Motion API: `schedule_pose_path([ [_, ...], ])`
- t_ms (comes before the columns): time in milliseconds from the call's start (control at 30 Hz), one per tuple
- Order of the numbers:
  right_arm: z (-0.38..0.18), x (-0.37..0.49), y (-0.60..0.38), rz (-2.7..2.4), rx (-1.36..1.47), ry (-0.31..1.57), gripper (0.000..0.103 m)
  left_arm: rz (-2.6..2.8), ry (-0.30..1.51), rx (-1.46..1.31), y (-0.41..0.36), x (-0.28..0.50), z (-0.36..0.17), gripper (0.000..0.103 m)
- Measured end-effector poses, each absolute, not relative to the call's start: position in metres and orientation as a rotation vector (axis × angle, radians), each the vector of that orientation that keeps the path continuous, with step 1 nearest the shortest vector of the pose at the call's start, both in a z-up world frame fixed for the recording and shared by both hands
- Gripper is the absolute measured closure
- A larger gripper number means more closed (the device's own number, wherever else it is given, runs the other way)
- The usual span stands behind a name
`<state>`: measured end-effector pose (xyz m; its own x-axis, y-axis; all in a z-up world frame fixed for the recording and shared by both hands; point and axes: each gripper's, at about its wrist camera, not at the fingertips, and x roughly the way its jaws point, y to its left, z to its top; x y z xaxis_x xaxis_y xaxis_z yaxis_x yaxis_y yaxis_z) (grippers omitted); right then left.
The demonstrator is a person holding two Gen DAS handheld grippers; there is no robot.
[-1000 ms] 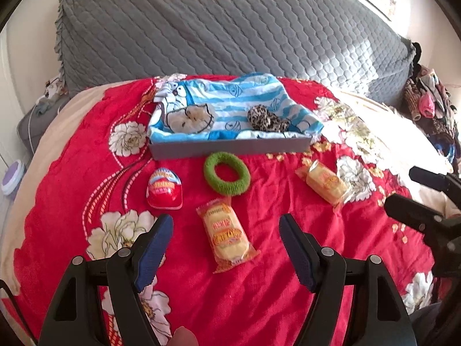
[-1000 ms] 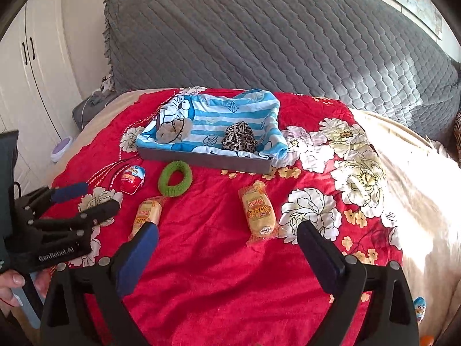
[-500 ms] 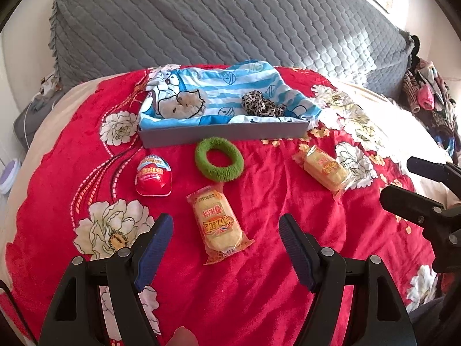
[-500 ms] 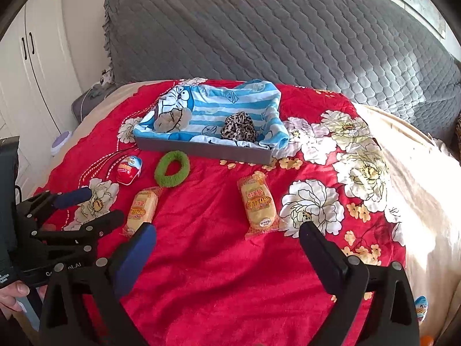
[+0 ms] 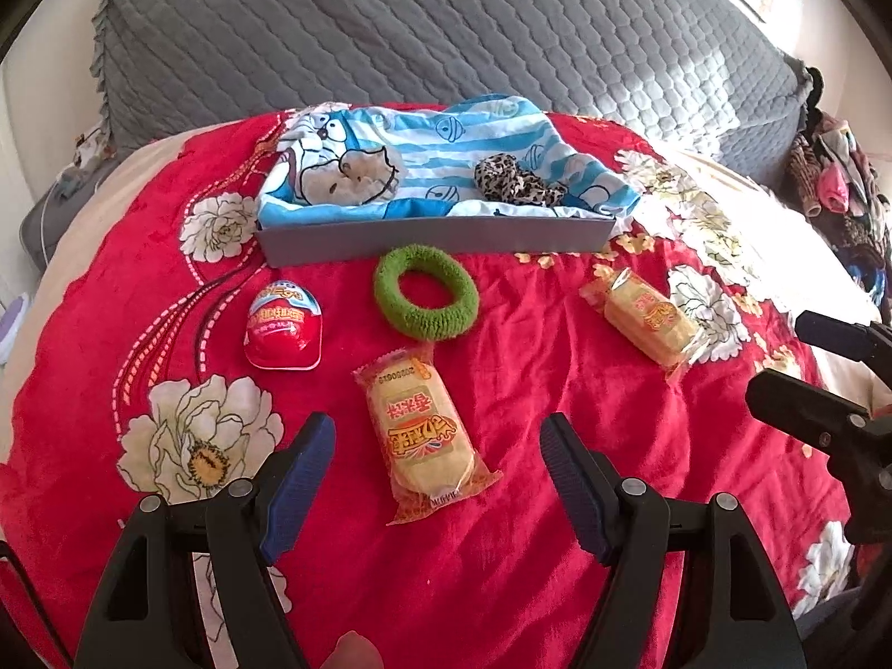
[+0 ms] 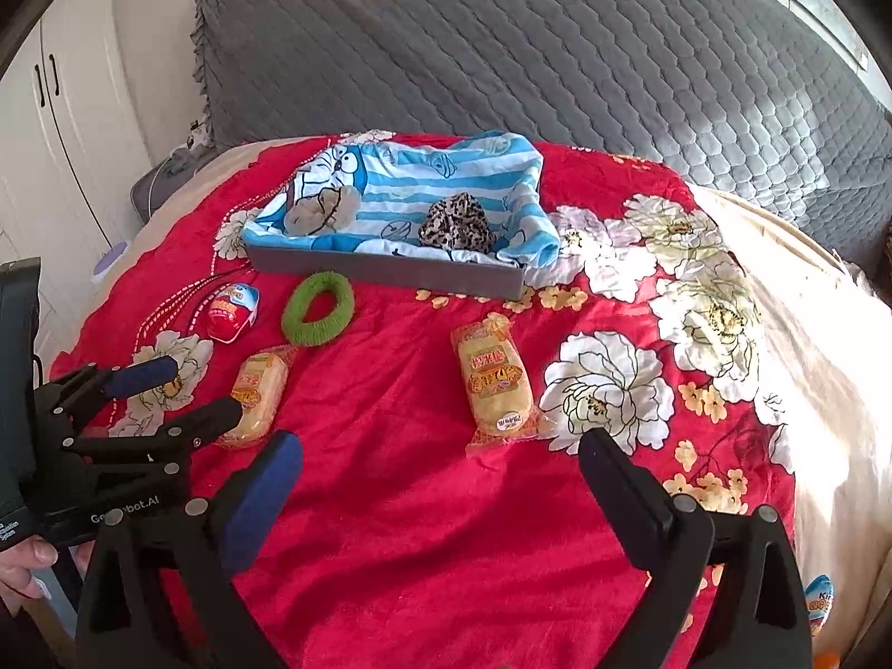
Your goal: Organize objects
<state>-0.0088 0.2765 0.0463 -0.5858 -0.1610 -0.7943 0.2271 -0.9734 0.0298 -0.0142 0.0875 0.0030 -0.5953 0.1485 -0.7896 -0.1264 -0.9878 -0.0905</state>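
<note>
My left gripper (image 5: 437, 429) is open above the red floral blanket, and a wrapped yellow cake (image 5: 423, 435) shows between its blue pads, untouched. Beyond the cake lie a green fuzzy ring (image 5: 426, 329) and a red egg-shaped candy (image 5: 284, 326). A second wrapped cake (image 6: 493, 384) lies just ahead of my open, empty right gripper (image 6: 440, 440). The grey tray (image 5: 435, 237), lined with a blue striped cloth, holds a leopard scrunchie (image 5: 515, 181) and a beige scrunchie (image 5: 357, 178). The left gripper (image 6: 198, 390) also appears at the left of the right wrist view.
A grey quilted headboard (image 5: 446, 28) rises behind the tray. Clothes are piled (image 5: 836, 167) at the far right. White cupboard doors (image 6: 56, 111) stand to the left of the bed. Another egg candy (image 6: 819, 605) lies at the bed's right edge. A hand (image 6: 22, 557) holds the left gripper.
Both grippers have sunk towards the blanket and come nearer the items. The near cake now sits between the left fingertips in the view. Nothing on the bed has moved.
</note>
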Motion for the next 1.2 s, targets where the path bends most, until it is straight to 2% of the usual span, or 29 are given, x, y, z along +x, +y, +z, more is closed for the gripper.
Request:
schedule_pose_path([
  [1200,0.019,-0.047,0.277,-2.597,1.378,0.16,0.003,2.67,-0.109,-1.399,0.084,-0.052,-0.028,0.026],
])
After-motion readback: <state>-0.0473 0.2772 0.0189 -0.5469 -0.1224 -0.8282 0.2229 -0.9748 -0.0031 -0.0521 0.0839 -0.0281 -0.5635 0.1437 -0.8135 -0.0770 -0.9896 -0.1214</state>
